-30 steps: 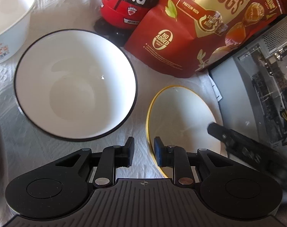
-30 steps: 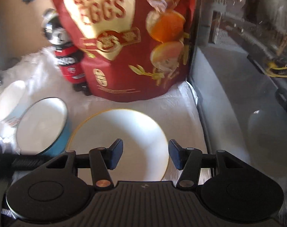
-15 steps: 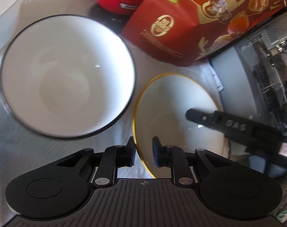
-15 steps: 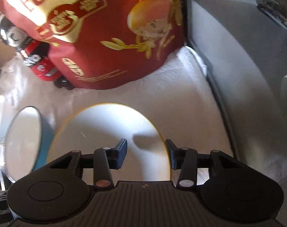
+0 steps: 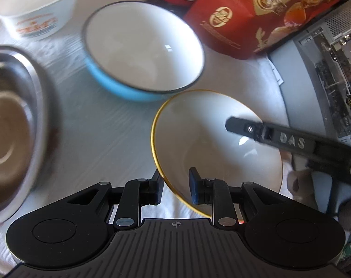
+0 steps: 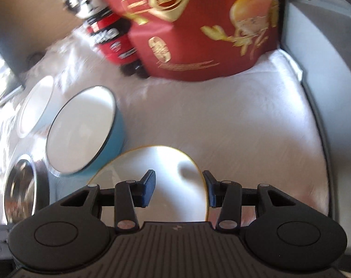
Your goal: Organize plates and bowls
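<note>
Left tongs straddle gold-rim bowl edge, angled down.

Raised letters reading "DAS" are seen on the black finger of the right tongs, which reaches in from the right of the left wrist view. On the red snack bag at the far side, cut-off gold letters reading "GS" are shown at the top edge; its round gold seal is too blurred to be read. On the red bottle left of the bag, a smeared white word ending in "ko" is made out. Orange print on the far-left white tub cannot be read.
</note>
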A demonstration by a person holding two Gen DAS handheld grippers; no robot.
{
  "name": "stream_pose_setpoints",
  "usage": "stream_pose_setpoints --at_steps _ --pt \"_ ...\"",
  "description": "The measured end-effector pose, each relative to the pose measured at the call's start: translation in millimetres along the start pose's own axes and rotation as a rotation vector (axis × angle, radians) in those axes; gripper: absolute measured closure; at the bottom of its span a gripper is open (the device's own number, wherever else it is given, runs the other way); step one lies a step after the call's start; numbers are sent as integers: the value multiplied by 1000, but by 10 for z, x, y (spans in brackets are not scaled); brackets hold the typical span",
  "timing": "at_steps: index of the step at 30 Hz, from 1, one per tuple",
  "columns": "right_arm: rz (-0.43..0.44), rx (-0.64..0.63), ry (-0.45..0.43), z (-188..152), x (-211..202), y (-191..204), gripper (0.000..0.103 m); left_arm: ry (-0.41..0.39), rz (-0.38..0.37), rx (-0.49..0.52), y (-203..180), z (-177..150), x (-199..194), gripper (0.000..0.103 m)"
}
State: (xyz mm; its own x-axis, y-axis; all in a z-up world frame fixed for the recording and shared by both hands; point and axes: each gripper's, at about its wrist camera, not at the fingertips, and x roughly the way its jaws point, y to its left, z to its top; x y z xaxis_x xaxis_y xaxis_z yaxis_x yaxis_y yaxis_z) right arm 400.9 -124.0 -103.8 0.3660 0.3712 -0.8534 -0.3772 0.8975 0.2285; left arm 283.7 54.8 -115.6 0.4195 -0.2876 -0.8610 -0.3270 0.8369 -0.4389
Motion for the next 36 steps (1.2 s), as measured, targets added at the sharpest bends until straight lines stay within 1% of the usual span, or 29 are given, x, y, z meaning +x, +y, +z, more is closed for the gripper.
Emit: stream_pose_setpoints --at_steps 6,9,13,17,19,22,26,29,32,36 --pt "70 -23 71 -264 -46 154 59 -27 54 -1 187 -123 -177 78" --pt "99 -33 111 -415 -26 221 59 -36 63 2 242 -161 -229 78" --pt "113 -43 119 -550 -90 262 59 -47 93 6 241 -196 -268 78" --pt "137 -37 155 -627 -133 269 59 -57 109 0 280 -204 -312 78" --pt "158 -49 168 -679 -149 281 59 -61 104 -3 310 -213 -322 78" --pt "159 -84 154 -733 -161 302 59 -66 102 -3 304 -208 -321 78" --pt "168 -75 152 -721 -146 293 59 -58 92 -28 336 -188 -303 78" --pt "178 -76 138 -690 -127 283 59 -61 77 -38 354 -167 -281 78" --pt "165 -71 110 -627 -97 287 59 -66 66 -44 379 -161 -261 77" --pt "167 -71 113 -548 -36 321 58 -55 55 -74 412 -124 -225 77"
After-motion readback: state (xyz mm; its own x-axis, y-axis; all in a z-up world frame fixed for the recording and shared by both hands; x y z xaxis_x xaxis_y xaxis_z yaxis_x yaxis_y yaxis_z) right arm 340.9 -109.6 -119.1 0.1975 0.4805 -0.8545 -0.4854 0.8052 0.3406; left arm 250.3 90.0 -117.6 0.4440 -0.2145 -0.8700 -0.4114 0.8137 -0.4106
